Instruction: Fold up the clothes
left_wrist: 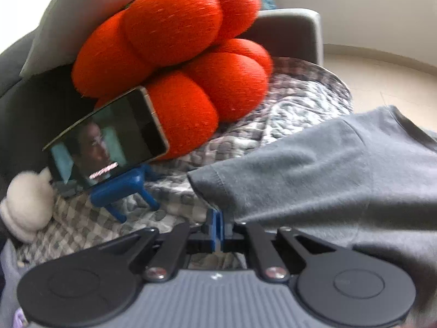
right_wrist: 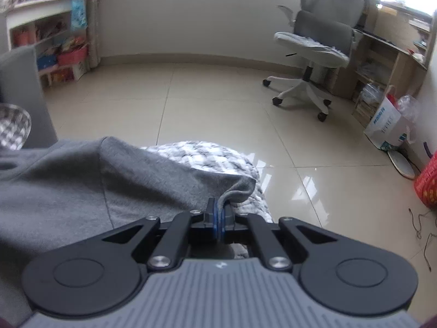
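Soft grey knit garment (left_wrist: 314, 164) pinched at its hem by left gripper (left_wrist: 215, 220), jaws pressed together, another edge clamped by right gripper (right_wrist: 218, 213), checked quilt (left_wrist: 245, 125) beneath

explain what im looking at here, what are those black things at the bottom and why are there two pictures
The black shapes are two handheld grippers, pincer tools a person holds, one in each hand. Each carries a wide-angle camera looking along its fingers, so you get one picture per hand. In the left view, the left gripper is shut on the edge of a grey garment lying on a checked blanket, with an orange cushion and a phone on a blue stand behind. In the right view, the right gripper is pinching another edge of that garment, with a tiled floor and an office chair beyond.
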